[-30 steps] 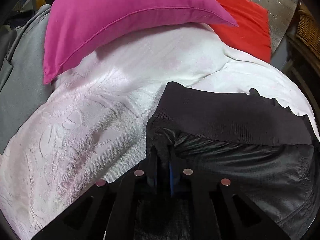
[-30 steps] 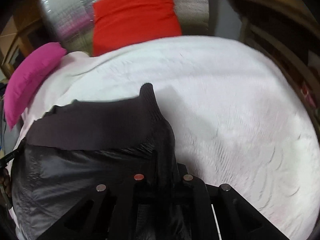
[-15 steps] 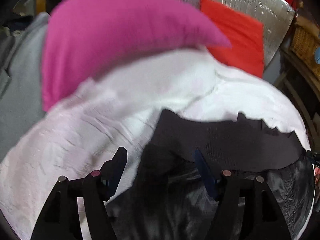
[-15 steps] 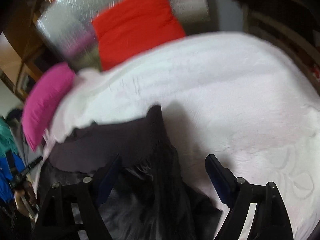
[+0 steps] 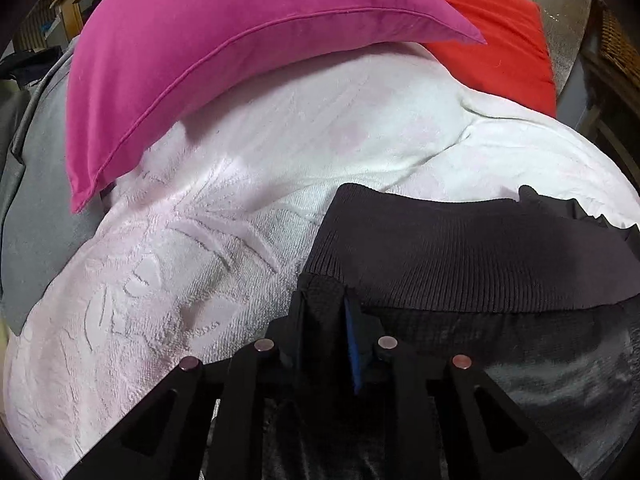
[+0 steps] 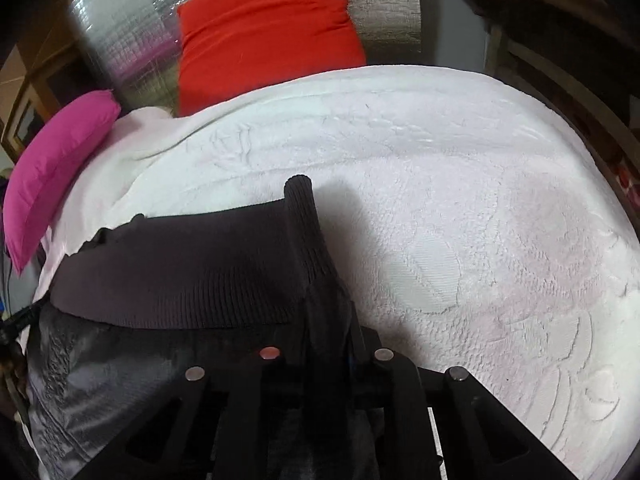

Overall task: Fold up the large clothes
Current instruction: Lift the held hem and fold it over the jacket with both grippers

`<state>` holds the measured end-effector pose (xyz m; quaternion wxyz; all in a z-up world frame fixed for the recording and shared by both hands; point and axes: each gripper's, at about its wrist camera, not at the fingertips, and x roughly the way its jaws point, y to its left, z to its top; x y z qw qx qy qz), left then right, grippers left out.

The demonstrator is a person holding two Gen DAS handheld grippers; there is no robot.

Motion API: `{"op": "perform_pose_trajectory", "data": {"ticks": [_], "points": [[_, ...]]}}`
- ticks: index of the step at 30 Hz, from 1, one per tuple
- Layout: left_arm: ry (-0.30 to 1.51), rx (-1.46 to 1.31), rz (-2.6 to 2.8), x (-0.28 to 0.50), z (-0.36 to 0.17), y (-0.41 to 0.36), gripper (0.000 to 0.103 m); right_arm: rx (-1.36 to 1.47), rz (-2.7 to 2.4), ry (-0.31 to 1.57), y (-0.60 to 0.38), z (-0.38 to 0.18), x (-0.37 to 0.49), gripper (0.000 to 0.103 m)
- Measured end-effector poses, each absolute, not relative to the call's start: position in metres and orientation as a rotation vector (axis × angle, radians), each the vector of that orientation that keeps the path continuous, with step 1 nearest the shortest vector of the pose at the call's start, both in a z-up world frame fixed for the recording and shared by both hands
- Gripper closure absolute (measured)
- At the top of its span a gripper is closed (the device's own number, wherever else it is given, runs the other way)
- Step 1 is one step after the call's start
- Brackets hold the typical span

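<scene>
A dark jacket (image 5: 460, 256) with a ribbed hem band and a shiny black body lies on the white bedspread (image 5: 200, 264). My left gripper (image 5: 326, 304) pinches the band's left corner. Its jaws are closing, with a fold of the ribbed fabric between the blue pads. In the right wrist view the same jacket (image 6: 180, 268) spreads out to the left. My right gripper (image 6: 330, 308) pinches its right corner, where the band stands up in a ridge. These jaws are closing too, with fabric between them. The fingertips are mostly buried in cloth.
A pink pillow (image 5: 224, 40) lies at the head of the bed, with a red cushion (image 6: 268, 28) against a silver foil mat (image 6: 120, 32) behind it. A grey garment (image 5: 36, 208) drapes over the left edge. The bedspread (image 6: 460, 216) runs bare to the right of the jacket.
Half a second ago both grippers stood wide open over the jacket's hem corners. Now both are pinched on the ribbed band again, a little lower on it.
</scene>
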<state>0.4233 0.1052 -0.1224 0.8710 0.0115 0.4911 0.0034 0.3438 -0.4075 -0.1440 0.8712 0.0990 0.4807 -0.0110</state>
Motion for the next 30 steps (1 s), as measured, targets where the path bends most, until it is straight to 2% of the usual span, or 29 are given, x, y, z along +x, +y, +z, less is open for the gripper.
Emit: {"op": "perform_pose_trajectory", "data": {"ticks": [14,17,18,19,20,21,27,30], "points": [[1.010,0.037,0.015,0.423,-0.126,0.105,0.079,0.237,-0.043,0.993,-0.410,-0.143,0.336,0.079],[1.014,0.033,0.020,0.423,-0.126,0.106,0.074,0.294,-0.028,0.996,-0.417,-0.143,0.333,0.071],[1.018,0.028,0.021,0.424,-0.124,0.107,0.065,0.331,-0.013,1.002,-0.420,-0.141,0.332,0.064],[1.021,0.024,0.031,0.424,-0.122,0.109,0.056,0.357,-0.018,1.005,-0.424,-0.136,0.329,0.047],[1.027,0.011,0.044,0.422,-0.116,0.114,0.040,0.361,-0.040,1.001,-0.425,-0.131,0.324,0.034],[1.030,-0.012,0.047,0.418,-0.108,0.119,0.036,0.351,-0.070,0.964,-0.427,-0.118,0.314,0.023],[0.894,-0.102,0.038,0.350,-0.051,0.137,0.032,0.298,-0.037,0.810,-0.409,-0.059,0.248,0.022],[0.839,-0.083,-0.013,0.303,-0.040,0.119,0.030,0.259,0.023,0.795,-0.381,-0.057,0.218,0.021]]}}
